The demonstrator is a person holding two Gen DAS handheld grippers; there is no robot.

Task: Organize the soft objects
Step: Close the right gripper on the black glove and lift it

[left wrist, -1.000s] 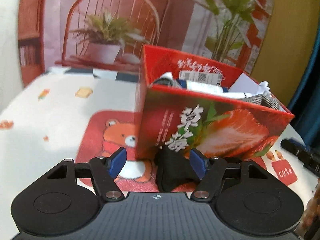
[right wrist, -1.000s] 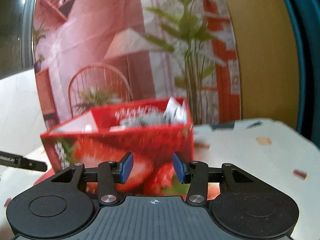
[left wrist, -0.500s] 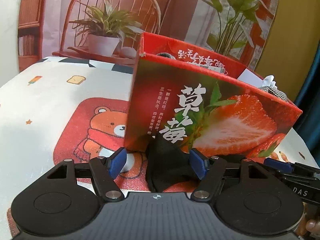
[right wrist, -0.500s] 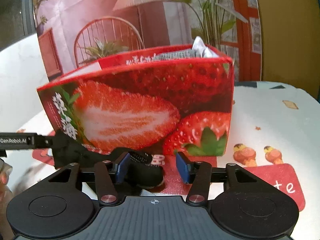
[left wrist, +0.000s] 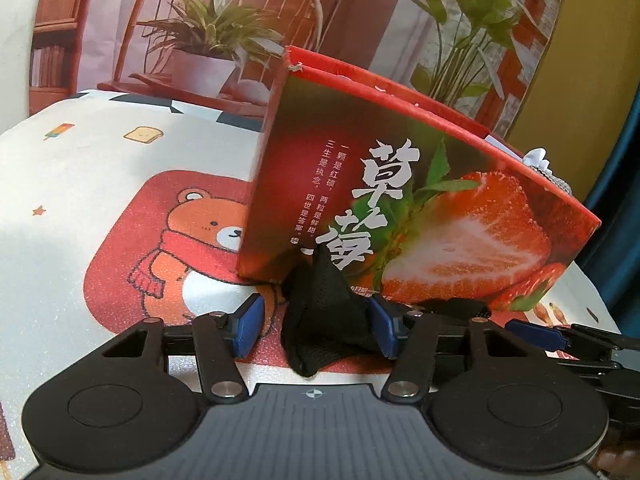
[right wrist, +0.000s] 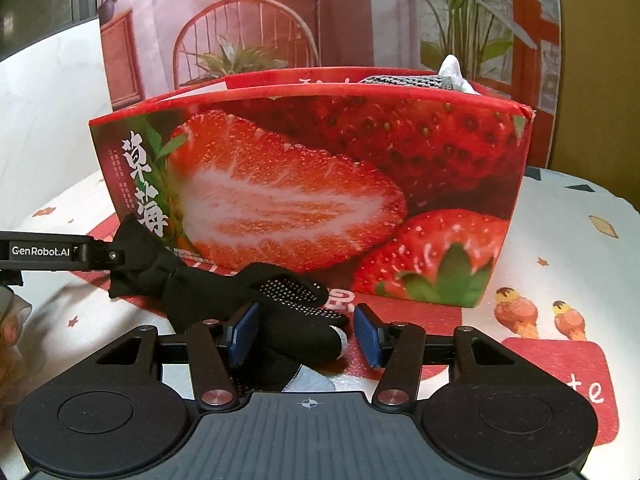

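Note:
A black glove (right wrist: 224, 292) with dotted grip fingers lies on the tablecloth against the front of a red strawberry box (right wrist: 320, 184). My left gripper (left wrist: 316, 330) straddles the glove's cuff (left wrist: 324, 312). Its jaws are closing: the right pad touches the fabric, the left pad stands off. My right gripper (right wrist: 306, 334) is open around the glove's fingers, with a gap at the right pad. The left gripper's finger (right wrist: 60, 254) shows at the cuff in the right wrist view. A grey knit piece (right wrist: 408, 79) and a white item (right wrist: 454, 72) poke out of the box.
The table wears a white cloth with a red bear mat (left wrist: 168, 248) left of the box and a red patch (right wrist: 560, 384) to its right. A printed backdrop of a chair and plants (left wrist: 208, 40) stands behind. A hand (right wrist: 10, 320) shows at the left edge.
Both grippers came down and in toward the glove. The left jaws narrowed around the cuff. The right gripper swung from facing the box to straddling the glove's fingers, its jaws a little wider.

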